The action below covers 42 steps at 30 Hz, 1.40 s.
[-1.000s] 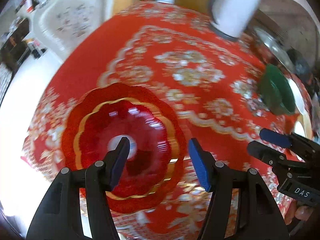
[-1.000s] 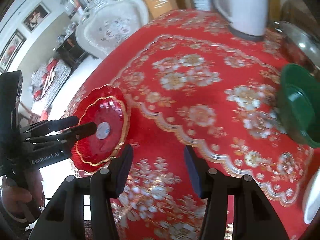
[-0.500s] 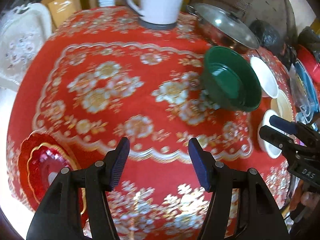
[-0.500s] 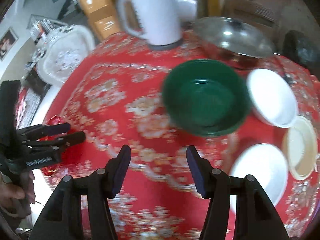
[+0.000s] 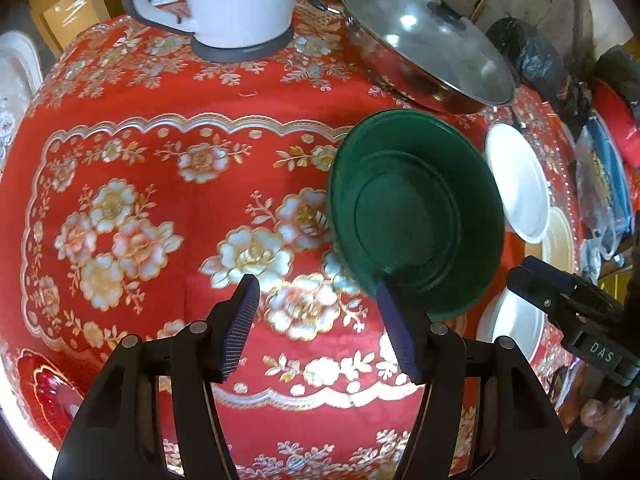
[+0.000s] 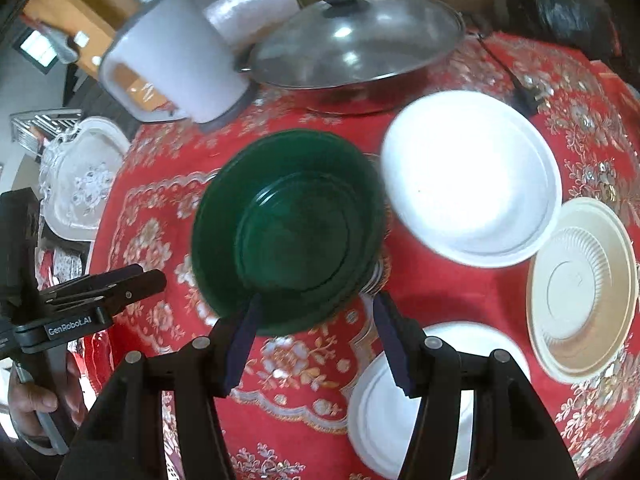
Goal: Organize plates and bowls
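Both tools are empty, pads apart. Bring your right tool (image 6: 314,342) down on the green bowl's (image 6: 288,228) near rim, one pad inside. Keep your left tool (image 5: 316,326) clear.

Both handheld tools are black plastic: the left gripper (image 5: 316,328) and the right gripper (image 6: 316,340) each carry dark blue ribbed pads (image 5: 236,328) and round silver screws. White lettering reads "GenRobot.AI" on one body, "DAS" on the other.
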Tool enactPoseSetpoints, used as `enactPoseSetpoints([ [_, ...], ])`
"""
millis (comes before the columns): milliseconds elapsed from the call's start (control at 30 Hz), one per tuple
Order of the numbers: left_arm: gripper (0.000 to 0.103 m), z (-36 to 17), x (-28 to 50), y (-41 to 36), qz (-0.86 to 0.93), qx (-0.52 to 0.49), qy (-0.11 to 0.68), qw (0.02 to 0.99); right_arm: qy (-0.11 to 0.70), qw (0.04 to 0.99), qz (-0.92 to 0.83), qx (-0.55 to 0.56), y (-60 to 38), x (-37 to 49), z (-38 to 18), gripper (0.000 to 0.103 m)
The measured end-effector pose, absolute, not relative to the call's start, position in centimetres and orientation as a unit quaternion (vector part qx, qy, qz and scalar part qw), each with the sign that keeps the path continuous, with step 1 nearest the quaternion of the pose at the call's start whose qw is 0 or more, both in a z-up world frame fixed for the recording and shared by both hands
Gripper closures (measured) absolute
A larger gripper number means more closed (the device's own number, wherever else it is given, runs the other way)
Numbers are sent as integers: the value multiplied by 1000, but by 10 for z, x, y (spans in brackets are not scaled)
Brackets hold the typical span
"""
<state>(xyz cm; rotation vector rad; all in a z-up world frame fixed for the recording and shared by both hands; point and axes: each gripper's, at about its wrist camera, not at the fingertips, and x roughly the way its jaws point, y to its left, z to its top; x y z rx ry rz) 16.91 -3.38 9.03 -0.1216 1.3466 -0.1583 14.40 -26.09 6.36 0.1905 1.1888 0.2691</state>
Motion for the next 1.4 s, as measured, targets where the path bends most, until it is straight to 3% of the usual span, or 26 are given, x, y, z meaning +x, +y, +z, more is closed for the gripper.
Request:
enactPoseSetpoints([
  [633, 42, 54, 215, -60, -48, -18, 646, 762, 580, 799, 127, 95, -255, 182, 41, 45],
  [700, 57, 53, 216, -61, -46, -12, 640, 767, 579, 800, 133, 90, -254, 185, 41, 46],
  [733, 78, 52, 217, -63, -44, -4, 641, 766, 580, 799, 133, 82, -253, 187, 41, 52],
  [767, 81, 51, 217, -63, -43, -1, 642, 765, 583, 798, 131, 72, -252, 188, 40, 59],
  [967, 83, 51, 216, -55, -52, -12, 638, 768, 591, 795, 130, 44, -250, 193, 38, 72],
  [1400, 83, 55, 177, -10, -43, -53, 649, 758, 594, 790, 156, 3, -211, 167, 40, 73],
])
